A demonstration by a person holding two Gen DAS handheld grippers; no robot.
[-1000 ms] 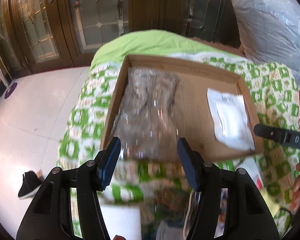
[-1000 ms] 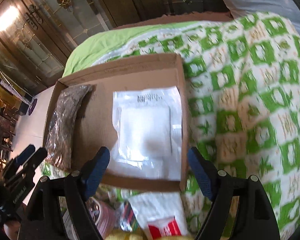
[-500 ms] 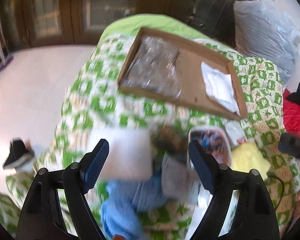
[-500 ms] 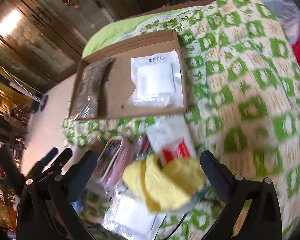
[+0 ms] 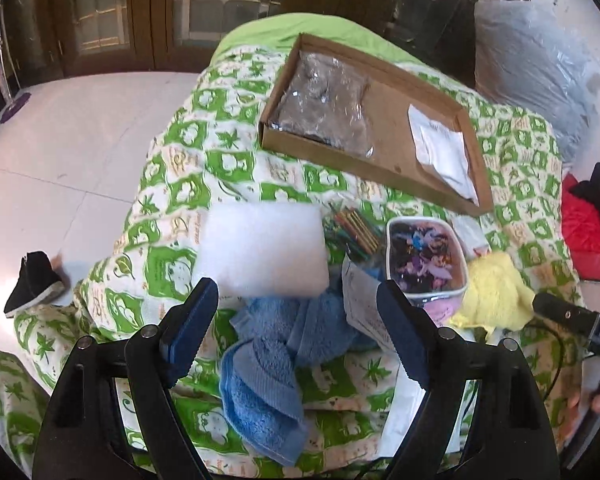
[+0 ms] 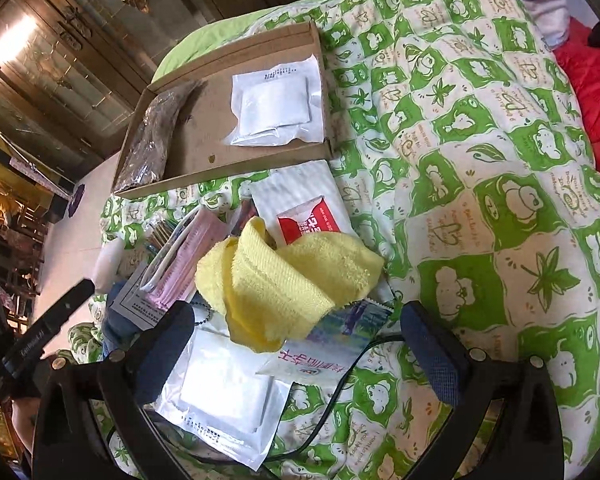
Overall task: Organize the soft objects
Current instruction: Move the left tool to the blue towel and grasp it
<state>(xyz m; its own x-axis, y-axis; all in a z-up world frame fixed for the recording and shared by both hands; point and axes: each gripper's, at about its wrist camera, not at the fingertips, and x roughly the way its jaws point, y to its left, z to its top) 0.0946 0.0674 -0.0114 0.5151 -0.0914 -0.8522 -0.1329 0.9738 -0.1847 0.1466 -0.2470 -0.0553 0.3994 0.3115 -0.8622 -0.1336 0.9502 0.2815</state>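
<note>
1. Here, left tongs (image 5: 296, 316) released, empty, above the blue towel (image 5: 276, 356) near the bed's (image 6: 500, 184) front edge.
2. Right tongs (image 6: 296, 344) released over the yellow cloth (image 6: 284, 276); pinch a thick fold, avoiding the cable (image 6: 340, 380).
3. Cardboard tray (image 6: 228, 160) waits farther back.

Bare quilt (image 6: 480, 208) lies open at right; the cardboard tray (image 6: 220, 168) and cluttered pile block the left.

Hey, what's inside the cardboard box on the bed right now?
Inside the cardboard box lie two packets: a brownish item in clear plastic along one end, and a flat white sealed pouch at the other. Bare cardboard shows between them. Anything beneath either packet is hidden.
</note>
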